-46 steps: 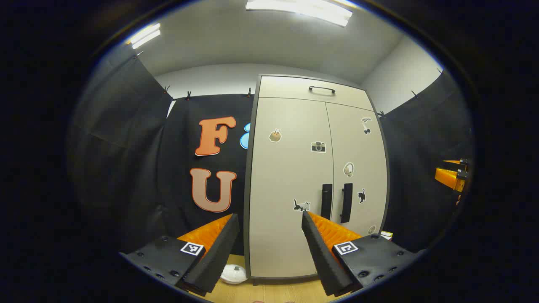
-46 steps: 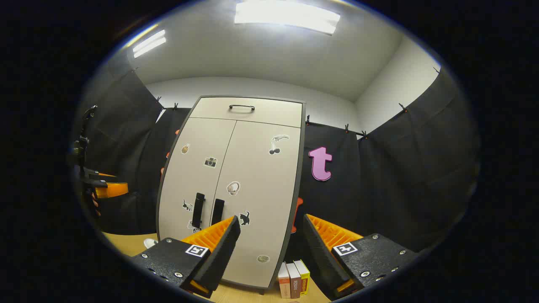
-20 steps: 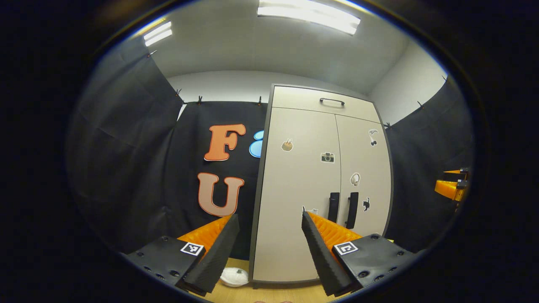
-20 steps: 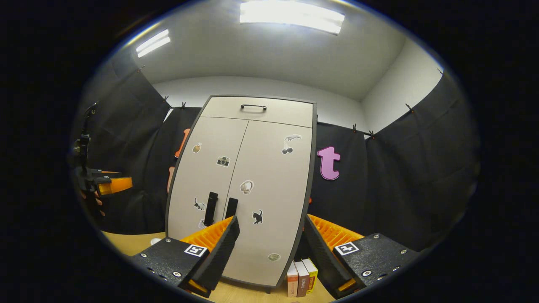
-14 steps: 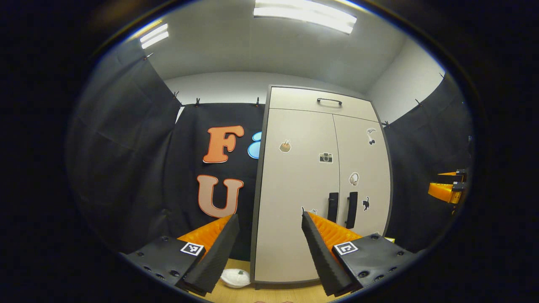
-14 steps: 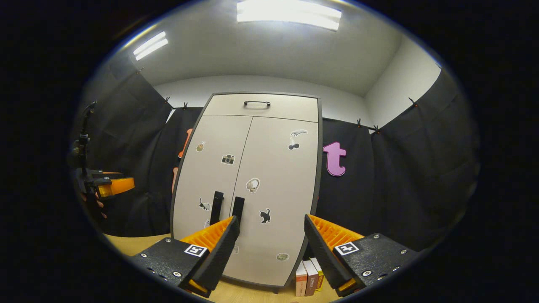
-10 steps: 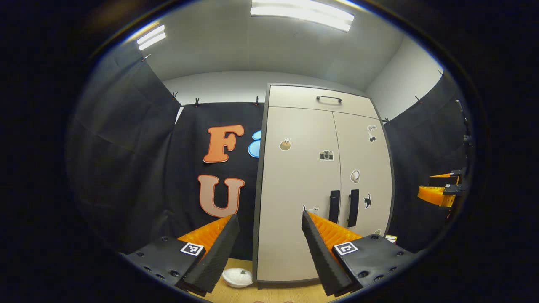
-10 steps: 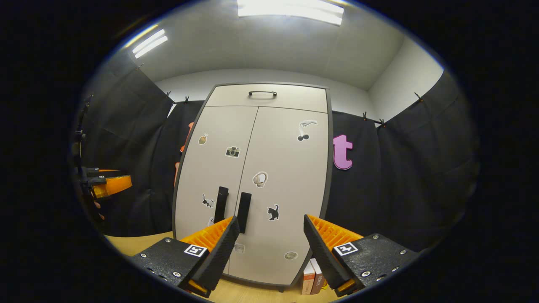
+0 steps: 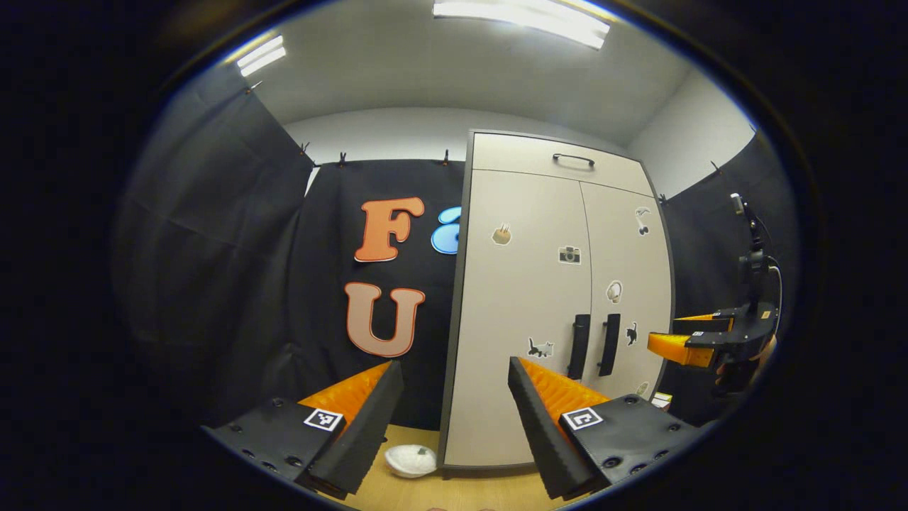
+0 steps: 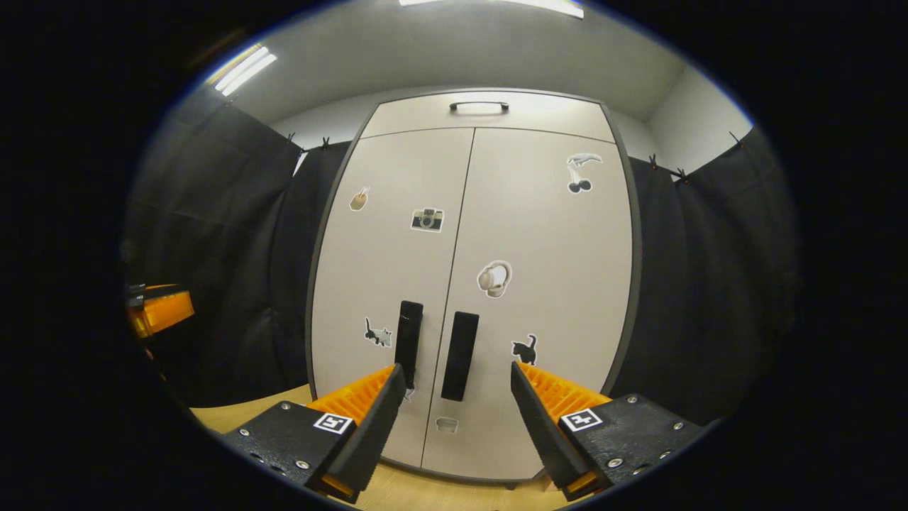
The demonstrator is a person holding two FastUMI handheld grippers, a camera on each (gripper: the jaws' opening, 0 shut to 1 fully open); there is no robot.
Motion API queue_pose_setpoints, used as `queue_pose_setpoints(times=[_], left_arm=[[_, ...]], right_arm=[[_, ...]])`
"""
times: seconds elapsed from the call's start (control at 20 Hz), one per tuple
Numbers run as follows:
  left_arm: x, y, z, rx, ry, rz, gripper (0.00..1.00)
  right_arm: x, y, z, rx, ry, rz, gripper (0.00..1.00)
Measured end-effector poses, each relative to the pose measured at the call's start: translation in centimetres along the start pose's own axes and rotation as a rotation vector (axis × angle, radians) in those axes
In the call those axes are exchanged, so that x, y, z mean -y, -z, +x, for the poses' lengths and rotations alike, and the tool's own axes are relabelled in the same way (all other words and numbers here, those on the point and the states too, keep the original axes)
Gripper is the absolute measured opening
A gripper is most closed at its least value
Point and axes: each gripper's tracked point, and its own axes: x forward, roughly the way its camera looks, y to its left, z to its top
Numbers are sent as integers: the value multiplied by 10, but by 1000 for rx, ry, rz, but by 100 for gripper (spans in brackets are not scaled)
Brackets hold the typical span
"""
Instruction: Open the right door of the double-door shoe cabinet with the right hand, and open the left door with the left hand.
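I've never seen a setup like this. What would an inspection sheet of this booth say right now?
Surface: wooden floor, bare where visible.
Job's things: shoe cabinet; left door and right door both closed; right door handle lines up between the right tongs.
Clutter: white rounded object on the floor beside the cabinet.
Grippers: left tongs open, holding nothing, apart from the cabinet; right tongs open, holding nothing.
Cables: nothing seen.
Surroundings: black cloth walls, ceiling lights.
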Motion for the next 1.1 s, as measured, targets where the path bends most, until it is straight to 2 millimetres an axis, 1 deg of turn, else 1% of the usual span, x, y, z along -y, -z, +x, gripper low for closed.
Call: queue_pose_setpoints(times=[0.05, 0.2, 0.25, 0.3, 0.35, 0.45, 0.5, 0.6, 0.65, 0.75, 0.8, 0.85, 0.95, 1.0, 1.05, 1.1], left_arm=[[-8, -3, -1, 8, -14, 4, 96], [-21, -3, 0, 7, -29, -7, 96], [-27, -3, 0, 7, -36, -6, 97], [-33, -1, 0, 6, -44, -5, 95], [-39, -1, -1, 7, -53, -5, 95], [-49, 0, -4, 11, -69, -4, 96], [-53, 0, -2, 14, -76, -2, 95], [-59, 2, -3, 11, -85, -1, 96], [-61, 2, -3, 8, -90, -3, 96], [-66, 6, -6, 2, -97, -9, 96], [-69, 6, -8, 4, -101, -11, 95], [-73, 5, -9, 8, -109, -8, 96], [-77, 4, -11, 11, -122, -6, 96], [-78, 7, -13, 6, -125, -10, 96], [-76, 10, -15, -4, -122, -17, 95], [-73, 12, -16, -12, -112, -21, 96]], right_arm=[[-3, 4, 9, -18, -6, 17, 91], [-15, 13, 39, -63, -34, 63, 90], [-14, 18, 51, -81, -30, 72, 90], [-10, 22, 59, -94, -12, 81, 90], [-6, 25, 68, -104, 5, 91, 87], [0, 30, 80, -113, 29, 123, 84], [2, 31, 86, -114, 36, 134, 84], [7, 33, 99, -112, 43, 143, 82], [13, 36, 106, -116, 60, 147, 82], [21, 43, 115, -133, 84, 180, 82], [23, 44, 119, -137, 89, 195, 78], [24, 44, 120, -137, 99, 201, 73], [28, 46, 122, -133, 140, 191, 72], [30, 47, 123, -130, 166, 188, 72], [30, 48, 124, -132, 181, 186, 72], [29, 47, 124, -128, 193, 188, 72]])
